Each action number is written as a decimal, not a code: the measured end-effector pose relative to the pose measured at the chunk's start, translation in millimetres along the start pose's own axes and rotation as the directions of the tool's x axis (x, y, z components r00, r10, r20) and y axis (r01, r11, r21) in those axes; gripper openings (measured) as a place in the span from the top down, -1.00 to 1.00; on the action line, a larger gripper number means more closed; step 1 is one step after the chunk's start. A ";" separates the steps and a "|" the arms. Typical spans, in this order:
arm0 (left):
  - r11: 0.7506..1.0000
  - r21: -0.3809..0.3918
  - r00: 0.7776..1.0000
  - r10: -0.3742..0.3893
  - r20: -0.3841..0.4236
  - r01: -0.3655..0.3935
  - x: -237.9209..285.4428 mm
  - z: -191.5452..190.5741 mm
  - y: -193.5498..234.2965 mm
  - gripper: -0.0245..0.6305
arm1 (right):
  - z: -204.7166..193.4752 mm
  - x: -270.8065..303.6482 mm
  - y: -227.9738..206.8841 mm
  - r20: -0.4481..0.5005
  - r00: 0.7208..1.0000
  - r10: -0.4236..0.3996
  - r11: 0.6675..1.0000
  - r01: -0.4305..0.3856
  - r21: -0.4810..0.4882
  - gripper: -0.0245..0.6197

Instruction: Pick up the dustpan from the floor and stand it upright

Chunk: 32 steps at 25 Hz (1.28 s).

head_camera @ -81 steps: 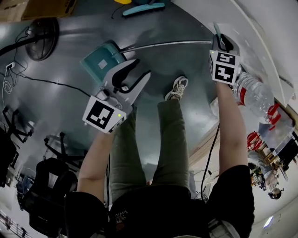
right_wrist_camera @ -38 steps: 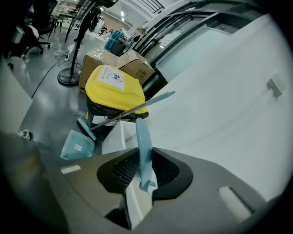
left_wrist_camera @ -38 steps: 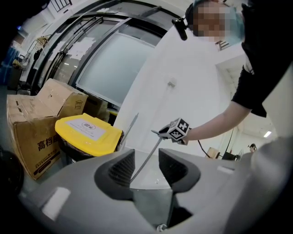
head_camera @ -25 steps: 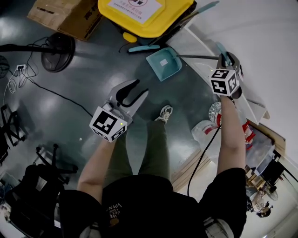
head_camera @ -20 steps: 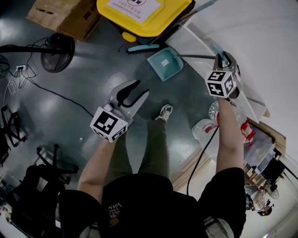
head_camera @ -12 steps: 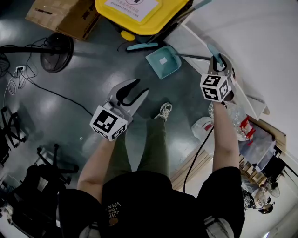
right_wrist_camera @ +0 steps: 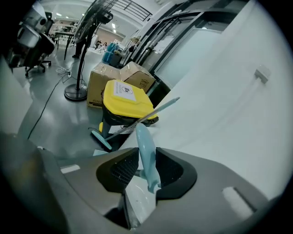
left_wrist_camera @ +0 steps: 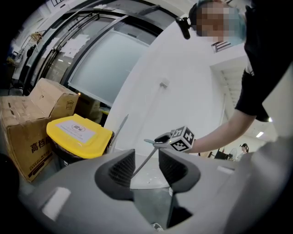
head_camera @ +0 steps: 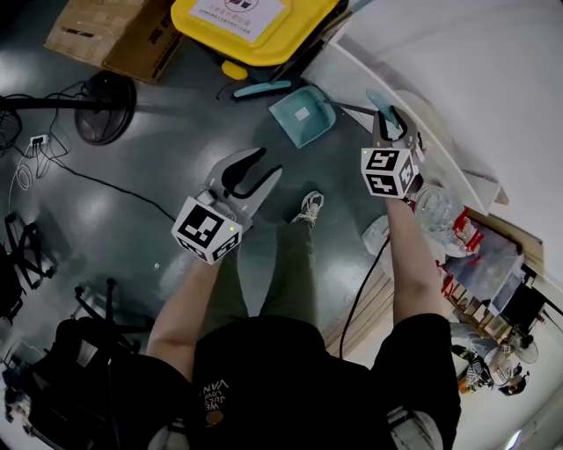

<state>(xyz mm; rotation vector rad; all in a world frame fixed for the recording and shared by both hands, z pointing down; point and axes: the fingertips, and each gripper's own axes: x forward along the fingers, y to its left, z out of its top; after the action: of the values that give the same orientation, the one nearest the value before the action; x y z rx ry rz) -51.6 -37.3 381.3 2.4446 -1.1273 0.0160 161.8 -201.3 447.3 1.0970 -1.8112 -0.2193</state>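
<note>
- The floor [head_camera: 132, 176] is grey and shiny, with a white wall [head_camera: 466, 61] along one side.
- A bin with a yellow lid [head_camera: 255, 18] stands against the wall, cardboard boxes [head_camera: 106, 31] are beside it, and a fan [head_camera: 104, 105] stands further out on the floor.
- The dustpan [head_camera: 302, 114] has a light teal pan with a small white label, a thin metal rod [head_camera: 352, 108], and a light blue grip [right_wrist_camera: 145, 155] at the end of the rod.
- Its pan is low at the floor, just in front of the bin. The rod slopes up and away from the pan towards the wall.
- The right gripper [head_camera: 390, 121] pinches the blue grip between its two pads. Its jaws have just been opening a little, with the grip between them.
- The left gripper [head_camera: 264, 165] hangs over the floor, well apart from the dustpan. Its jaws are spread and nothing is between them.
</note>
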 end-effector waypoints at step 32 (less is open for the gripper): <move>0.990 0.097 0.995 -0.098 -0.026 0.100 -38.5 62.4 -54.2 0.41 | 28.4 -90.8 -0.7 0.078 0.997 -0.003 0.897 -0.032 0.441 0.60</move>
<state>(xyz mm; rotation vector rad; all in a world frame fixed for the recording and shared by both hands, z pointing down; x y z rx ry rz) -48.7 -3.7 296.6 2.5779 -1.0174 0.0679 150.6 -141.5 374.2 1.4032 -1.9937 0.1759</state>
